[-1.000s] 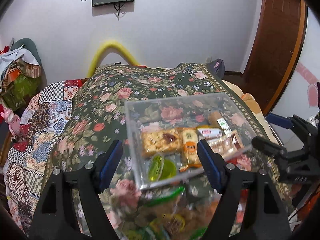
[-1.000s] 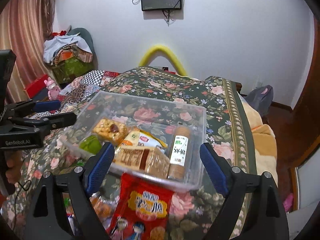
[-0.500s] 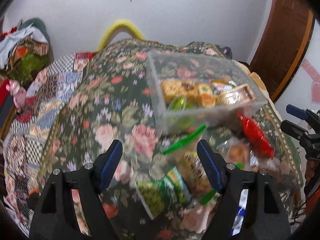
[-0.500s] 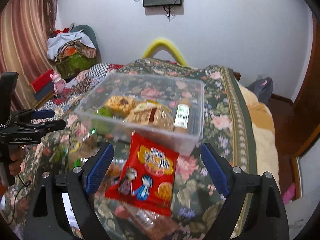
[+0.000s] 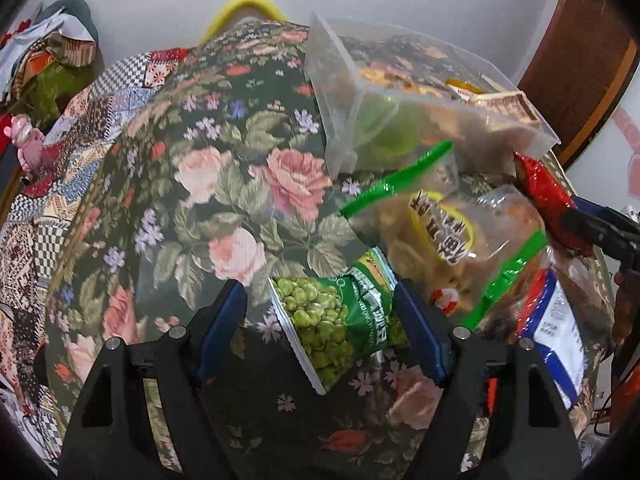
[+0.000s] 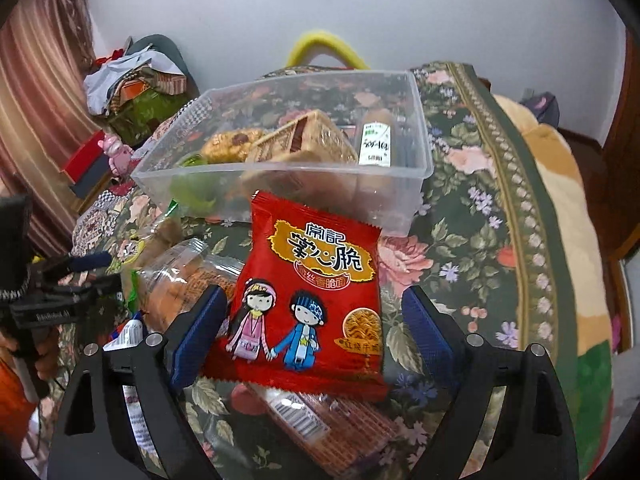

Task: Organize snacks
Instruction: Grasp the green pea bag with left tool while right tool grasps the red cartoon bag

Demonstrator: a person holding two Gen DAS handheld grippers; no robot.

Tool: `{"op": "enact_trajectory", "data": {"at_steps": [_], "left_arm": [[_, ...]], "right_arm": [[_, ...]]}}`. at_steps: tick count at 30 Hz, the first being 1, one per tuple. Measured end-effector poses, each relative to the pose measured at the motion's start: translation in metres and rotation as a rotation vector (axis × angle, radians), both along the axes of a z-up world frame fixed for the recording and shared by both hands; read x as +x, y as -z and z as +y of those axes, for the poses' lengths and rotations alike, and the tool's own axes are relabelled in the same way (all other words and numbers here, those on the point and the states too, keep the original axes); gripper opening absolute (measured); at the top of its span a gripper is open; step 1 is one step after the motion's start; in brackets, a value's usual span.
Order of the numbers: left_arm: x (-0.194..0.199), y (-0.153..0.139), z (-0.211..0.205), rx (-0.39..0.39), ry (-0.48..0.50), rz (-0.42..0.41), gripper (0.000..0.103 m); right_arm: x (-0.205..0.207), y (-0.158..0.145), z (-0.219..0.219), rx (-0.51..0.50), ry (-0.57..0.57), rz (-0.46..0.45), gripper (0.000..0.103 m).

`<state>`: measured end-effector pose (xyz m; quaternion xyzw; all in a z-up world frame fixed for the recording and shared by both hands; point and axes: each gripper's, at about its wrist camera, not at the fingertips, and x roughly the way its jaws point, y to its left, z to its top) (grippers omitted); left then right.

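A clear plastic bin [image 6: 416, 160] with several snacks inside stands on the floral cloth; it also shows in the left wrist view [image 5: 344, 92]. My left gripper [image 5: 320, 332] is open, its jaws on either side of a green pea packet [image 5: 340, 320]. My right gripper [image 6: 312, 328] is open around a red noodle-snack packet [image 6: 312, 300] lying in front of the bin. That red packet shows at the right of the left wrist view [image 5: 544, 196].
Loose snacks lie before the bin: a clear bag with a green zip strip [image 5: 448, 236], a blue-and-white packet [image 5: 560, 320], a clear cookie tub [image 6: 184, 276], a wafer pack [image 6: 320, 424]. The cloth's edge [image 6: 532, 240] drops off at right. Clothes pile [image 6: 136, 80] at far left.
Both grippers have dropped lower and closer to the loose snacks. The pea packet now sits between my left jaws, the red packet between my right jaws. The bin looks farther up.
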<state>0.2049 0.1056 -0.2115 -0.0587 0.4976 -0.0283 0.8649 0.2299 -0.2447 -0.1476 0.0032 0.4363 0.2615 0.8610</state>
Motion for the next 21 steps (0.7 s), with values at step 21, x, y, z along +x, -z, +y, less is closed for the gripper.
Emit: {"op": "enact_trajectory", "data": {"at_steps": [21], "left_arm": [[-0.024,-0.013,-0.004,0.053,-0.008,-0.108,0.04]], "right_arm": [[-0.001,0.008,-0.011,0.002,0.052,0.012,0.065]]}}
